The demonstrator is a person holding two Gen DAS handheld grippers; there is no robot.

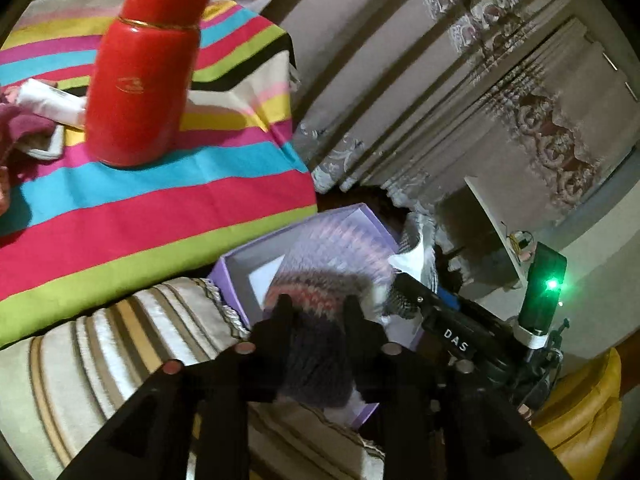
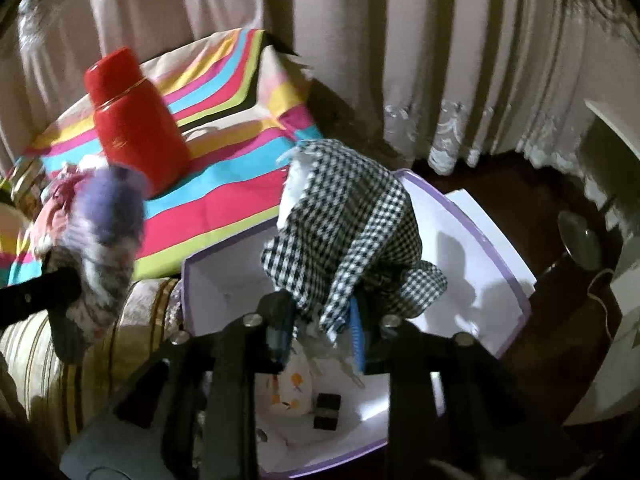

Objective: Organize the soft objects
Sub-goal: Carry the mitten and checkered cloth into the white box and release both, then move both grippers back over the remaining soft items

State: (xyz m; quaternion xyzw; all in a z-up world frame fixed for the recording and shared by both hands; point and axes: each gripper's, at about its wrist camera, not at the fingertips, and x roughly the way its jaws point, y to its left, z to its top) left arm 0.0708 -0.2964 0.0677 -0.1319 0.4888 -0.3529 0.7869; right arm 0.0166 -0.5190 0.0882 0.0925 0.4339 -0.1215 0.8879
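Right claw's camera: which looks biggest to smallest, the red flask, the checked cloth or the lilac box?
1. Lilac box
2. Checked cloth
3. Red flask

The cloth hangs nearer the camera, so its real size is unsure.

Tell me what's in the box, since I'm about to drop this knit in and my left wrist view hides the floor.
Observer: A small pouch lies on the floor of the box, at its near end.
Operator: Anything else down there?
Observer: Two dark blocks beside the pouch.
Operator: And that checked cloth?
Observer: The cloth is over the box, between the fingers of the right gripper; I can't tell whether they pinch it.
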